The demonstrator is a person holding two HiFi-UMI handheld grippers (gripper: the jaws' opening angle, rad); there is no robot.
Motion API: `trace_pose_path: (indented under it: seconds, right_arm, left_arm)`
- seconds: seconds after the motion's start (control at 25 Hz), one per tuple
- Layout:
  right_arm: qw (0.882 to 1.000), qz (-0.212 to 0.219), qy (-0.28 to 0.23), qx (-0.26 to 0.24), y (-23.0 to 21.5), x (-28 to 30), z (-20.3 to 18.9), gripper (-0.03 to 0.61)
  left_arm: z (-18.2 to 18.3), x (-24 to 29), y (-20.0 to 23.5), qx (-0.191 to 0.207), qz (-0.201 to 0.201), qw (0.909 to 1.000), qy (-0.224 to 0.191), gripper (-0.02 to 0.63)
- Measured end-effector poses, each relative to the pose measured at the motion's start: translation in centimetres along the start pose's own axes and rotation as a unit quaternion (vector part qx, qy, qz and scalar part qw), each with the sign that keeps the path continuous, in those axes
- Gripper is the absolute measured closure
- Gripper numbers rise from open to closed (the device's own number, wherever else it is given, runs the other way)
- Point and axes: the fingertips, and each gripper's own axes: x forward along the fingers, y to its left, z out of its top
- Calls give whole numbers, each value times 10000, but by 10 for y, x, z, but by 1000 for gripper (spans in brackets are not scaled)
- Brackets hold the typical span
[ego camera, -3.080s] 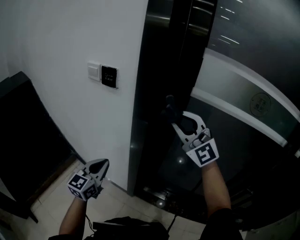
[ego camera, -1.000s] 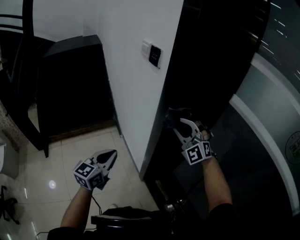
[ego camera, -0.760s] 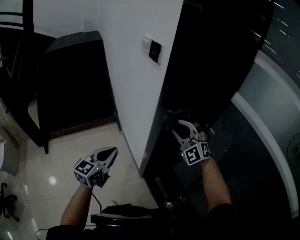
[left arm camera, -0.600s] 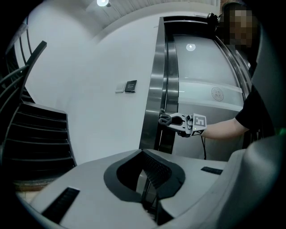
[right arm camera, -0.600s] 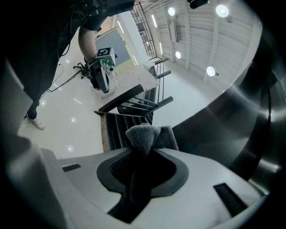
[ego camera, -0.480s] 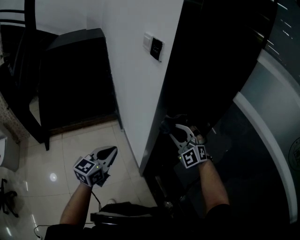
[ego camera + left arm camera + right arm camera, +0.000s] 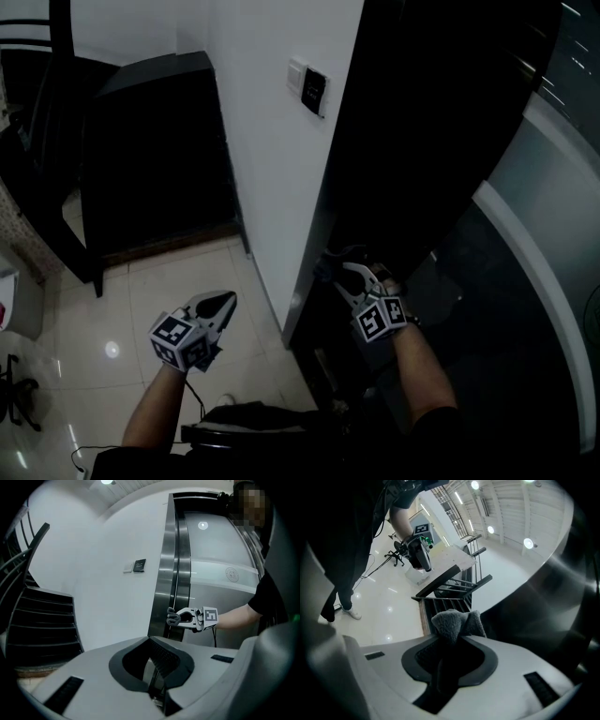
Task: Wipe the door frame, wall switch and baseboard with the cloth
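While the right gripper (image 7: 339, 274) was clamped on the grey cloth (image 7: 330, 262), its jaws held the bunched fabric against the lower part of the dark door frame (image 7: 323, 211), low down near the floor. From the right gripper view the cloth (image 7: 457, 620) stood pinched between the two jaws of that gripper (image 7: 449, 653), a tuft sticking out past the tips, with the dark frame surface close on the right. Seen from the left gripper view, the right gripper (image 7: 180, 617) reached in from the right and the cloth (image 7: 172, 617) lay on the metallic edge of the door frame (image 7: 173, 573). The left gripper (image 7: 217, 302) hung well apart from the frame, over the pale tiled floor (image 7: 122, 309), and its jaws (image 7: 157, 660) were together with nothing between them. Higher on the white wall (image 7: 272, 169) sat the wall switch (image 7: 314, 91), a dark panel with a small white plate just beside it, far above both grippers. A dark cabinet (image 7: 150, 159) stood against the wall to the left, and a glass door with a pale frosted band (image 7: 544, 253) lay right of the frame.
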Motion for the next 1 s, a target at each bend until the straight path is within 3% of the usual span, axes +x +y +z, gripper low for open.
trace_pose_path:
  seconds: [0.76,0.88,1.0]
  right_arm:
    - [9904,1194,662,199,86,31,-34,494]
    - [9901,1115,706,473,84,27,-23,494]
    - [9935,771,589,594,74,16,-16,495]
  left_arm:
    - [6,-25,16,27,221,9997,-72,612]
    - [11,-33,17,-11,166,9998,-81,612]
    - [0,-24,17,-41,13,10000,-63,612]
